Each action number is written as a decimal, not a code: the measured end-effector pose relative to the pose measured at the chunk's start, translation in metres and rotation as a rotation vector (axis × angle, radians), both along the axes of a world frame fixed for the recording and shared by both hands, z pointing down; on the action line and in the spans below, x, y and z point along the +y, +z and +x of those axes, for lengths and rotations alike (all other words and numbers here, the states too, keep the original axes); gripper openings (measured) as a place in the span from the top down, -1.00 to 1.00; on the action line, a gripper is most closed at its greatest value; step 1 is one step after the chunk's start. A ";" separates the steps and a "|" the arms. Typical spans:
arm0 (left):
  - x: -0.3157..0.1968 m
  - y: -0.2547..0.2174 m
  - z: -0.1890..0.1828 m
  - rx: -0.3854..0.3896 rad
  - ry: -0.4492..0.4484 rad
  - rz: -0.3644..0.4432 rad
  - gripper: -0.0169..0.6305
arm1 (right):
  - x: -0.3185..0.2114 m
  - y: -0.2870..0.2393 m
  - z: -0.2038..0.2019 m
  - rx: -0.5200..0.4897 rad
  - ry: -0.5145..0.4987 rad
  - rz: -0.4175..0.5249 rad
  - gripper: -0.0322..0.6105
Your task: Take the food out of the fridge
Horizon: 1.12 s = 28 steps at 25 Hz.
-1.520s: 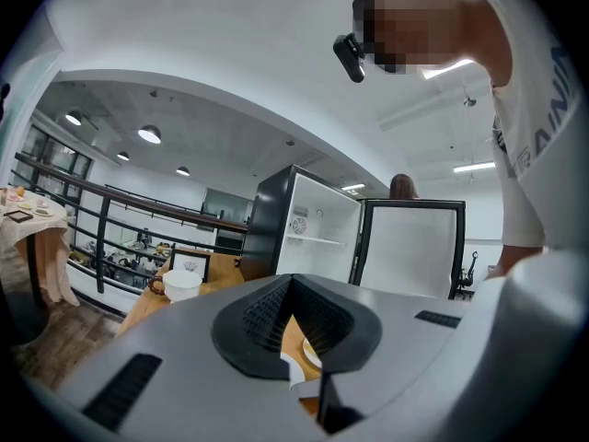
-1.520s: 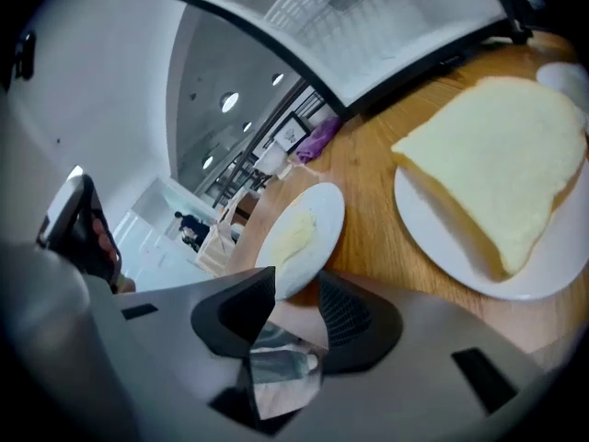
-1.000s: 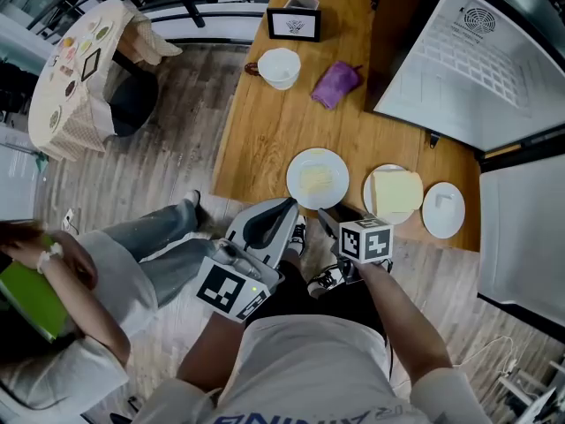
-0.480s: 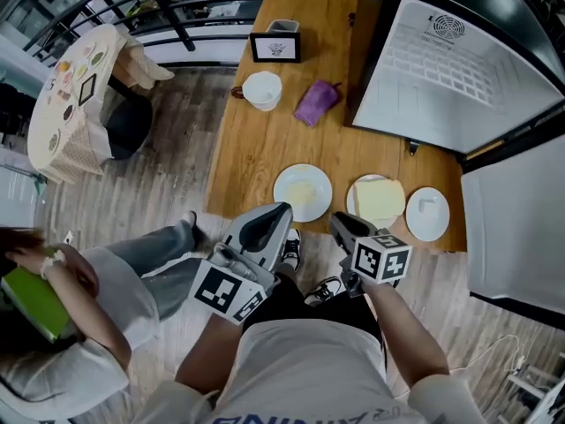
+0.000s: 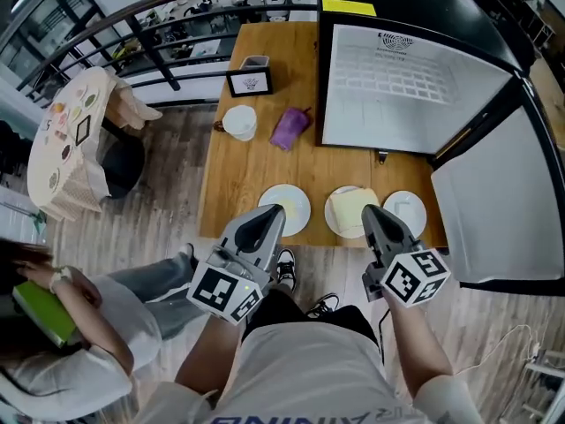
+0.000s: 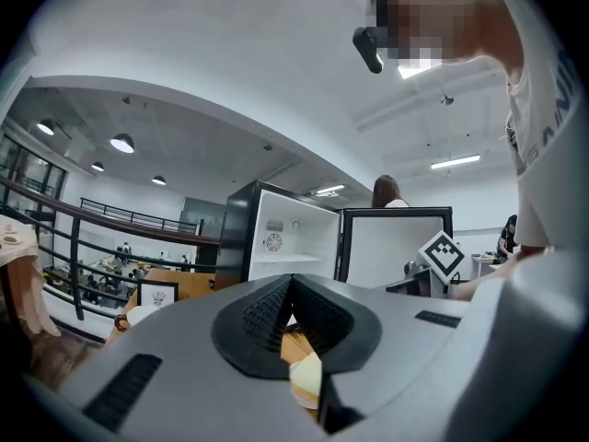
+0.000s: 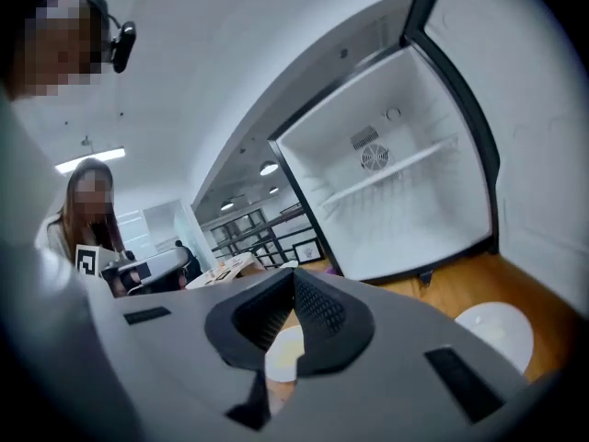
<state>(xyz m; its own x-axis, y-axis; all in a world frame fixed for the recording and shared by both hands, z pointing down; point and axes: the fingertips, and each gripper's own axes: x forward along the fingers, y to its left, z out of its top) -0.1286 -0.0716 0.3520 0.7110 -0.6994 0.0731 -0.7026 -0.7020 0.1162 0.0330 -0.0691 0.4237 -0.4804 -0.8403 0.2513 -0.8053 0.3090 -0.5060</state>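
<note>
Bread (image 5: 355,208) lies on the table's (image 5: 238,170) near edge, out of the open fridge (image 5: 415,82), between a plate of pale food (image 5: 303,203) and a white plate (image 5: 404,195). My left hand-held gripper (image 5: 273,211) is closed on nothing. The right hand-held gripper (image 5: 370,211) has just been closing, its jaws now together with nothing between them. A cup (image 5: 239,121) and purple cloth (image 5: 289,128) sit farther back.
</note>
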 end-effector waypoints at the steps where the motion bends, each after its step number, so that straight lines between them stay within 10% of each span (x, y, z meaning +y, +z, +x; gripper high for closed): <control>1: 0.000 -0.004 0.004 -0.001 0.008 0.007 0.92 | 0.002 -0.010 0.007 0.036 0.009 0.030 0.83; 13: 0.002 -0.046 0.039 -0.007 0.100 0.095 0.92 | 0.017 -0.121 0.064 0.220 0.154 0.303 0.84; 28: 0.007 -0.062 0.040 0.009 0.099 0.123 0.92 | 0.017 -0.136 0.071 0.266 0.161 0.330 0.84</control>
